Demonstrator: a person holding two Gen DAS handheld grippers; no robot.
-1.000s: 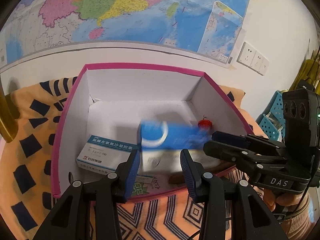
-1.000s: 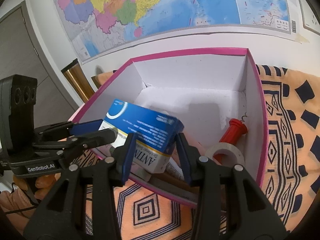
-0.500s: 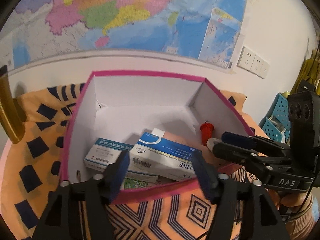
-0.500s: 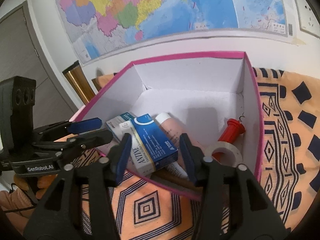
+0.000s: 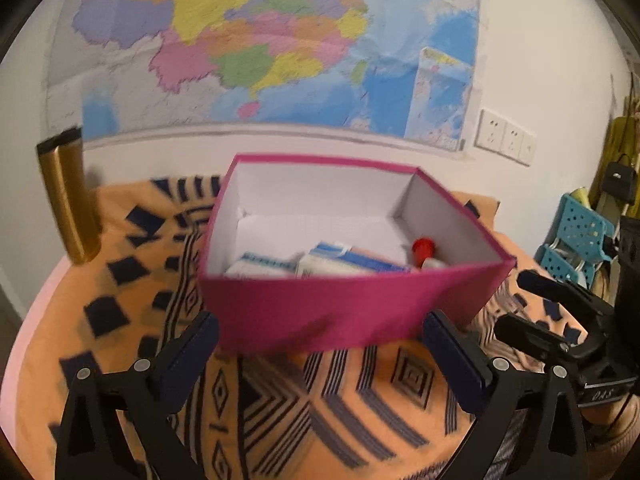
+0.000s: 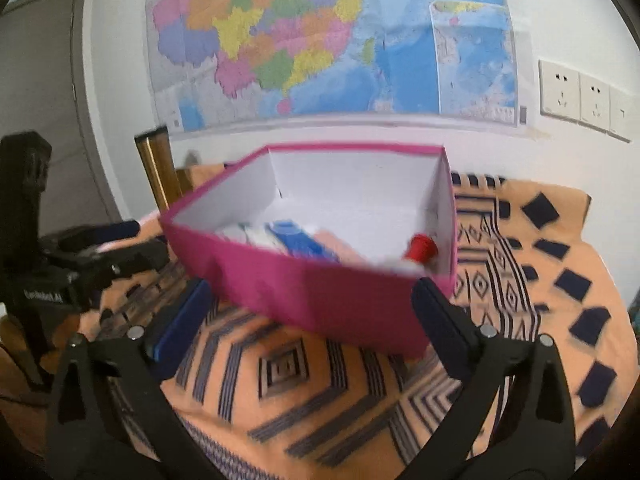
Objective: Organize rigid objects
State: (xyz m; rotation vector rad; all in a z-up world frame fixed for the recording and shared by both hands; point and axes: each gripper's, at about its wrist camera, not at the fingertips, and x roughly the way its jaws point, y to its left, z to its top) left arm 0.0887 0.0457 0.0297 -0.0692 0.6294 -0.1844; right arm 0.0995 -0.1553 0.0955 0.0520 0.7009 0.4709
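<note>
Pink cardboard box [image 5: 352, 312], white inside, straight-walled, sits on the orange cloth [image 5: 120, 280] with dark geometric print. Inside, low against near wall: blue-and-white cartons [image 5: 336, 265], print blurred, unreadable; a red cap [image 5: 423, 249] at right. Left gripper [image 5: 320, 354] jaws opening, nothing between them, short of the box. Right gripper [image 6: 310, 322] likewise opening, released, empty. Left gripper body lettered "GenRobot.AI", blurred. Glossy paper wall map [image 6: 320, 40] behind; white sockets [image 6: 580, 96]
</note>
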